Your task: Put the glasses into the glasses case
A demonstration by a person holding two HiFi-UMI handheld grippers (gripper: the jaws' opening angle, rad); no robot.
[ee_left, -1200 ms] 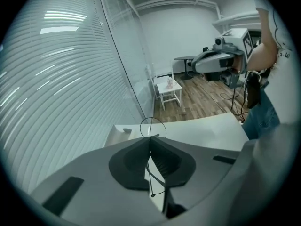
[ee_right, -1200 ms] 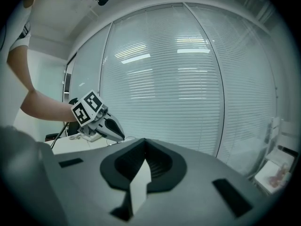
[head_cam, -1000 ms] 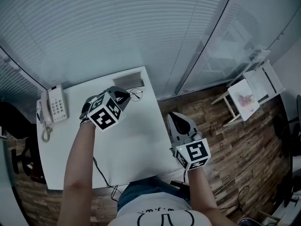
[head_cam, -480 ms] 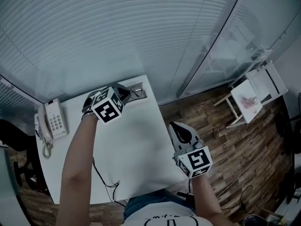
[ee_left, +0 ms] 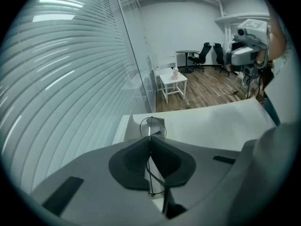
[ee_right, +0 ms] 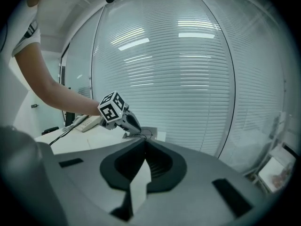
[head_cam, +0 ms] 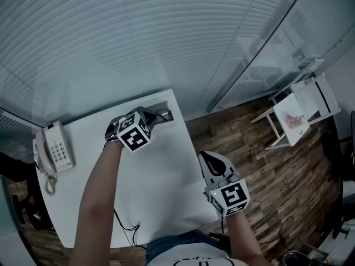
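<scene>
Head view puts the left gripper [head_cam: 151,117] at the glasses case [head_cam: 166,111] on the white table's [head_cam: 166,165] far edge, grip hidden. The left gripper view shows it: jaws clamped on the wire glasses [ee_left: 151,126], one round lens past the tips. Right gripper [head_cam: 209,158] hangs by the table's right edge — jaws together, empty.

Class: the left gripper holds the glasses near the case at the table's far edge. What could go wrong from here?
1. The left gripper pinches the glasses by thin wire only; they might twist or slip free.
2. The case sits at the table edge, with the right gripper too far to steady it; a nudge might shift it.
</scene>
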